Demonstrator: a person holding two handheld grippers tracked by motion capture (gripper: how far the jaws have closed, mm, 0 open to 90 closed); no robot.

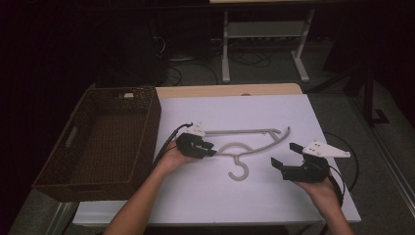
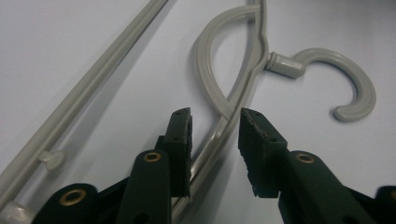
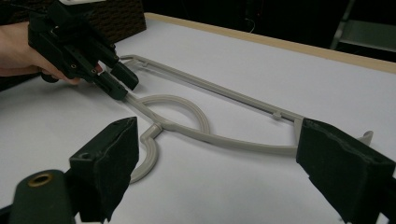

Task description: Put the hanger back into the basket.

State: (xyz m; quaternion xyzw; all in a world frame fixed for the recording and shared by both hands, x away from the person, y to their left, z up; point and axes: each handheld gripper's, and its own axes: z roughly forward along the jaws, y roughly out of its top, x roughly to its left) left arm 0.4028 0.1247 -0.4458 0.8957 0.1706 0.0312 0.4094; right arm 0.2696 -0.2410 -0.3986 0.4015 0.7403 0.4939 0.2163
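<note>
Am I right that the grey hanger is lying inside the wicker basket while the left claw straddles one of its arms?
Not quite: the hanger lies flat on the white table, to the right of the wicker basket, as the high view shows. The left claw does straddle one of its arms, open.

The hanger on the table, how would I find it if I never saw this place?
Look at the white table, just right of the big brown woven basket. The hanger lies flat in the middle of it, between the left gripper and the right gripper. It is the thin pale grey thing with a curly hook pointing toward the person.
</note>
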